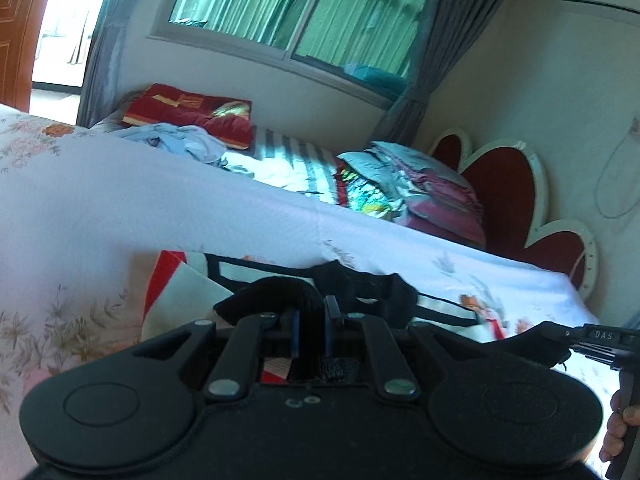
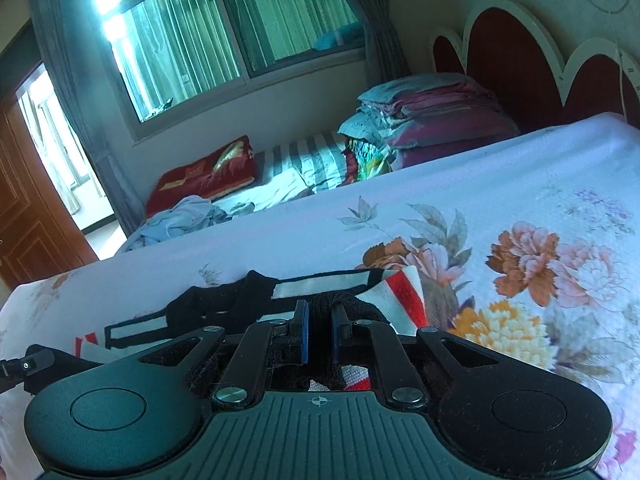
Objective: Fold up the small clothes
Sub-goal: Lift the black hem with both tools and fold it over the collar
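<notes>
A small white garment with black trim and red panels (image 1: 188, 280) lies on the floral bedsheet (image 1: 120, 208). My left gripper (image 1: 311, 312) is shut on a black edge of the garment at its near side. In the right wrist view the same garment (image 2: 332, 286) lies across the sheet (image 2: 520, 184), and my right gripper (image 2: 319, 312) is shut on its black fabric at the near edge. The right gripper also shows at the right edge of the left wrist view (image 1: 592, 338), and the left gripper at the left edge of the right wrist view (image 2: 24, 364).
At the far side of the bed lie a crumpled light-blue cloth (image 1: 180, 140), a red pillow (image 1: 192, 116) and a stack of folded bedding (image 1: 420, 184). A red scalloped headboard (image 1: 504, 196) stands behind. A window with curtains (image 1: 300, 12) is beyond.
</notes>
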Available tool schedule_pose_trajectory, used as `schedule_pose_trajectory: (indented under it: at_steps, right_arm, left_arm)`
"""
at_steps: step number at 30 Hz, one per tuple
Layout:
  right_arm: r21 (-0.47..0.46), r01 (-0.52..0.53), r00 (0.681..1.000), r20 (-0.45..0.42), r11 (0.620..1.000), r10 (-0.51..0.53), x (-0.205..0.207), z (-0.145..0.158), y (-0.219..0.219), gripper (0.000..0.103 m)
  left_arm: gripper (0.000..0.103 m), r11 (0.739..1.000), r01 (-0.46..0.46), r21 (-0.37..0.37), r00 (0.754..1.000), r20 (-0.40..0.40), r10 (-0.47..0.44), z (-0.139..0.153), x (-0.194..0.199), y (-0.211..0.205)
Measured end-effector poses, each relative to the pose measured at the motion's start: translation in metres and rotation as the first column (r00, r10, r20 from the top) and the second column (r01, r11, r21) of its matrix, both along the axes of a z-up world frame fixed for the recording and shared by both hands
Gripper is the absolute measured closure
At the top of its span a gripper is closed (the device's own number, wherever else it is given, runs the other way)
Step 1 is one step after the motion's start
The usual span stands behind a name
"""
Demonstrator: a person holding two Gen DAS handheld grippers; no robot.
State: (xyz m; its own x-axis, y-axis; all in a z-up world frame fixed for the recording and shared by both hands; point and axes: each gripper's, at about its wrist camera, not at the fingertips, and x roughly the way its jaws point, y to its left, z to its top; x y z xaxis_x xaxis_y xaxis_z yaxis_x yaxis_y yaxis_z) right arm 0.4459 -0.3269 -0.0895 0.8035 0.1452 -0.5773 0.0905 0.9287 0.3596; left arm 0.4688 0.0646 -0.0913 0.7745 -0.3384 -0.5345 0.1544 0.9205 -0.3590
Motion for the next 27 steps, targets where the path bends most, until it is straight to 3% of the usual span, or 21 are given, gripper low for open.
schedule_pose_trajectory:
  at_steps: [8, 18, 21, 24, 27]
  right_arm:
    - [0.039, 0.014, 0.995, -0.103, 0.999, -0.010, 0.046, -0.037, -0.004, 0.093]
    - [0.031, 0.046, 0.988, -0.149, 0.998, -0.041, 0.087, -0.055, -0.015, 0.093]
    - [0.043, 0.034, 0.987, -0.157, 0.999, -0.027, 0.093, -0.061, -0.017, 0.093]
    - [0.061, 0.033, 0.989, -0.144, 0.998, -0.024, 0.094, -0.062, -0.023, 0.093]
    - [0.081, 0.020, 0.989, -0.145, 0.997, -0.009, 0.093, -0.061, -0.030, 0.092]
  left_arm:
    - [0.093, 0.998, -0.059, 0.005, 0.988, -0.143, 0.059, -0.028, 0.042, 0.005]
    - [0.092, 0.996, -0.084, 0.014, 0.974, -0.209, 0.085, -0.052, 0.077, -0.003]
    - [0.089, 0.996, -0.090, 0.021, 0.971, -0.220, 0.093, -0.057, 0.082, -0.003]
    - [0.085, 0.995, -0.102, -0.020, 0.960, -0.263, 0.093, -0.059, 0.086, 0.003]
    - [0.073, 0.995, -0.094, -0.037, 0.962, -0.260, 0.081, -0.055, 0.085, 0.006]
